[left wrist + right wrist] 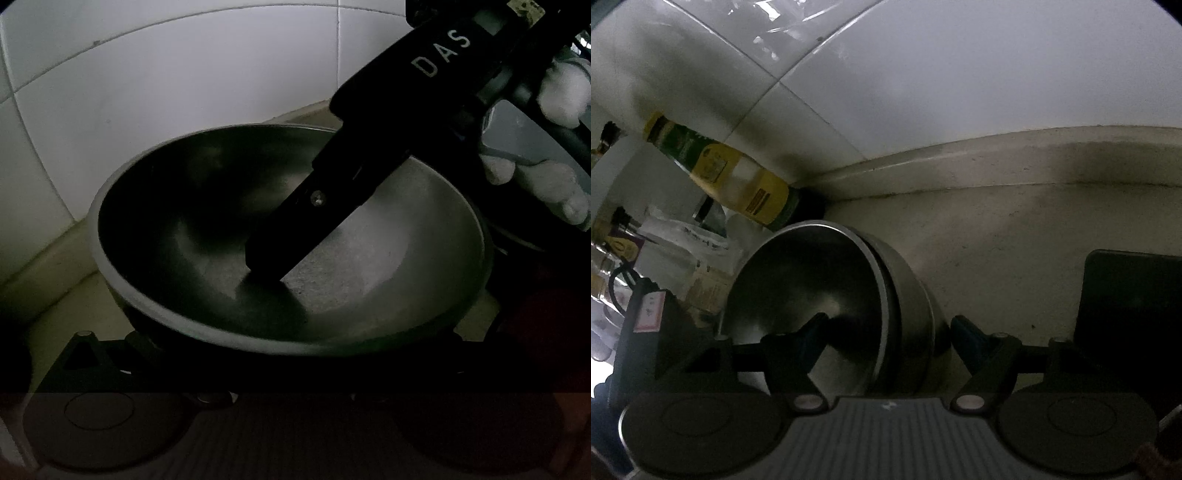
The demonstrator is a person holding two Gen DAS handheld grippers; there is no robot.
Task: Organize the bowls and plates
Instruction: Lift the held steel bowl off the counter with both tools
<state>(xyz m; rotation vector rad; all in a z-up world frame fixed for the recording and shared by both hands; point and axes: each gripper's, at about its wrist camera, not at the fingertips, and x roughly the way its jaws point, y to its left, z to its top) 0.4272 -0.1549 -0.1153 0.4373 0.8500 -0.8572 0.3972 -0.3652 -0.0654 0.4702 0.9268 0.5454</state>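
Note:
A metal bowl [369, 280] fills the left wrist view, standing on the pale counter against the white tiled wall. The right gripper's black finger [314, 221] reaches down into it from the upper right, held by a white-gloved hand [554, 184]. In the right wrist view the bowl [798, 295] sits nested in a second metal bowl [908, 295]. My right gripper [886, 328] is open, one finger inside the bowl and one outside, straddling the rims. My left gripper's fingers are hidden in the dark below the bowl's near rim.
A yellow-labelled oil bottle [738, 177] stands behind the bowls by the wall corner. Packets and bottles crowd the left [665, 236]. A black flat object [1130, 295] lies on the counter [997, 240] at the right.

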